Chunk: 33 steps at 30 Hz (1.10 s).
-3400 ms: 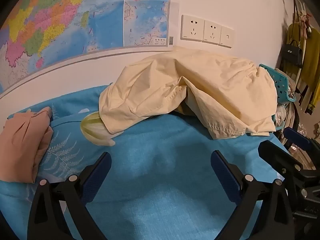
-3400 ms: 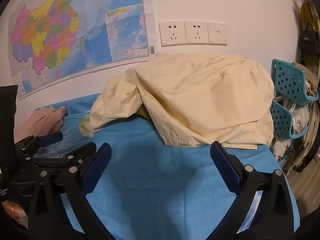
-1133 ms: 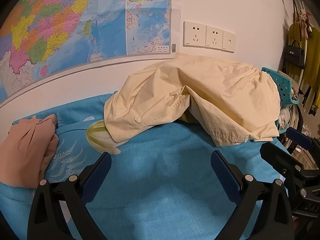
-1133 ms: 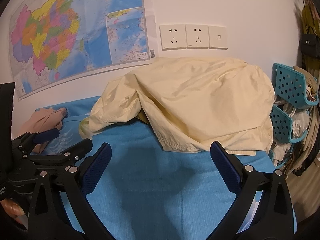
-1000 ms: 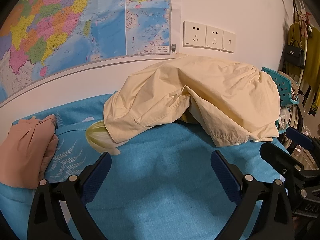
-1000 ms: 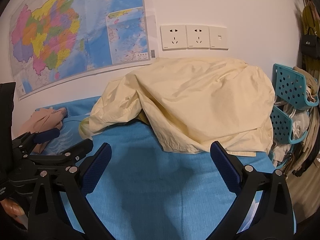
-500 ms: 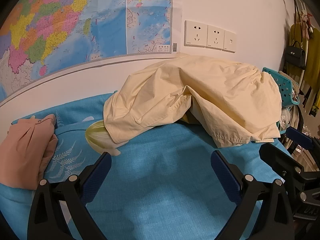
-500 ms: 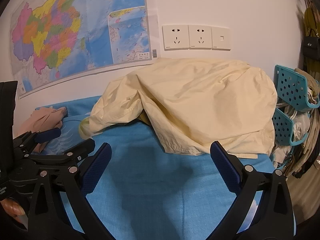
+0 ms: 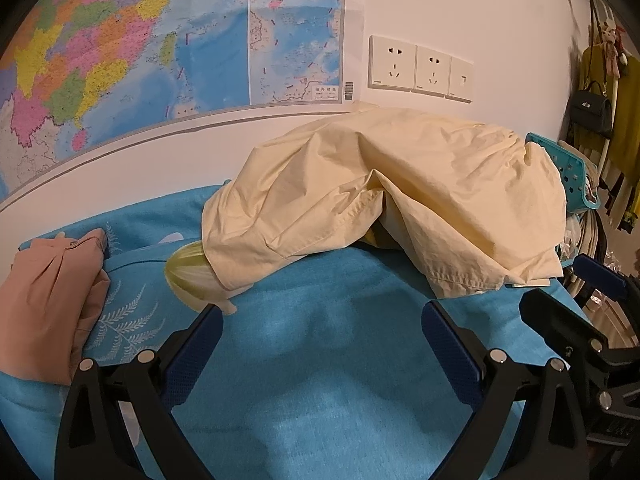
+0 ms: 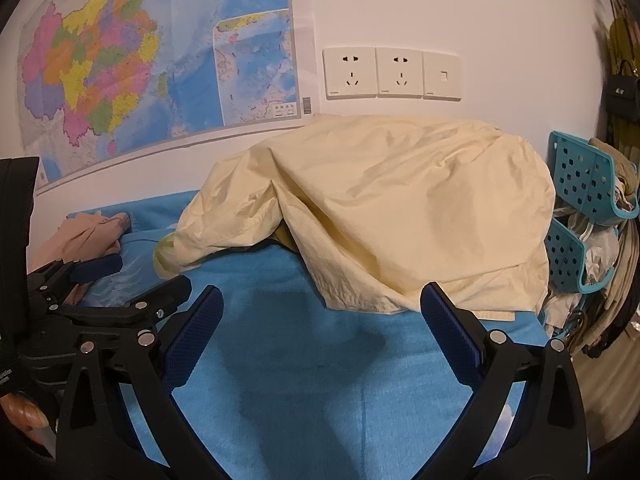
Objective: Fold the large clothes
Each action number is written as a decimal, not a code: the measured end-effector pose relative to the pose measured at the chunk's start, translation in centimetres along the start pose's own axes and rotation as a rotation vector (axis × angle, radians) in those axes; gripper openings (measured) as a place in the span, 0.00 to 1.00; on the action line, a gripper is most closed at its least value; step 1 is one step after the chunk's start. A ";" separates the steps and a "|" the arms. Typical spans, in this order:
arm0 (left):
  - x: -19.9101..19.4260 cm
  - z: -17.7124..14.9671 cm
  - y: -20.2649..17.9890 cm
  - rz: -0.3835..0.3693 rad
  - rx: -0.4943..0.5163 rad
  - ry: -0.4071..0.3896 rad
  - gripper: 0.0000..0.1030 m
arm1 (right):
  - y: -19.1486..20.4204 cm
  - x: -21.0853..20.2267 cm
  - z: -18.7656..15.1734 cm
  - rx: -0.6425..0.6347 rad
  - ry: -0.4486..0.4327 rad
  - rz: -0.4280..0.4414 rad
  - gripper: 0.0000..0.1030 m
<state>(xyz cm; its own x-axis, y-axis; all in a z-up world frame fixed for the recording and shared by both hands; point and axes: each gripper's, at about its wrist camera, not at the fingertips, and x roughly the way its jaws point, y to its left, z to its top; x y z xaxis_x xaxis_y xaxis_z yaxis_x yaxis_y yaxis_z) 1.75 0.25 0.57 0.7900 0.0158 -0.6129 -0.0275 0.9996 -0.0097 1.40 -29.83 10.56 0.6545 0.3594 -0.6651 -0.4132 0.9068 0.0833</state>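
Note:
A large cream-yellow garment lies crumpled in a heap at the far side of the blue bed cover, against the wall. It also shows in the right wrist view. My left gripper is open and empty, hovering over the cover short of the garment's near hem. My right gripper is open and empty, its right fingertip close to the garment's front hem. The left gripper shows at the left of the right wrist view. The right gripper shows at the right of the left wrist view.
A folded pink garment lies at the left on the cover. A yellow-green item pokes out under the cream garment. Teal perforated baskets with clothes stand at the right. A map and wall sockets are behind.
Both grippers have crept slightly closer to the cream garment. Both stay open. The garment has not moved.

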 end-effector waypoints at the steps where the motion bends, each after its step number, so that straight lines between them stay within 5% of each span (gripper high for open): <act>1: 0.1 0.0 0.0 -0.002 -0.001 0.002 0.93 | 0.0 0.1 0.0 -0.001 0.000 -0.001 0.95; 17: 4.3 1.6 2.6 0.037 -0.035 0.077 0.93 | 0.8 5.0 2.7 -0.150 0.023 -0.022 0.95; 24: 6.0 2.0 6.0 0.104 -0.068 0.111 0.93 | 3.7 12.9 3.8 -0.392 0.096 -0.091 0.95; 27: 6.3 1.9 7.1 0.131 -0.070 0.118 0.93 | 6.0 14.8 3.4 -0.559 0.049 -0.142 0.92; 29: 6.6 1.8 7.7 0.142 -0.074 0.128 0.93 | 7.3 16.1 3.1 -0.673 0.049 -0.189 0.82; 31: 6.8 1.6 8.3 0.145 -0.077 0.141 0.93 | 7.7 17.2 3.4 -0.728 0.080 -0.195 0.43; 32: 6.8 1.5 8.6 0.149 -0.078 0.143 0.93 | 7.5 17.3 3.7 -0.740 0.098 -0.183 0.33; 33: 6.8 1.5 9.0 0.155 -0.077 0.143 0.93 | 7.4 16.9 4.1 -0.742 0.101 -0.173 0.09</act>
<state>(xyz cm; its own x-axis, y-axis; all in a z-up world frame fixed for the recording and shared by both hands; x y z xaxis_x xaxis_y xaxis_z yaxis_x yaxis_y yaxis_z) 7.80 9.34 -2.51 0.6780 0.1604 -0.7173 -0.1930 0.9805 0.0369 11.96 -16.16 2.96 0.7023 0.1723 -0.6907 -0.6503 0.5500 -0.5240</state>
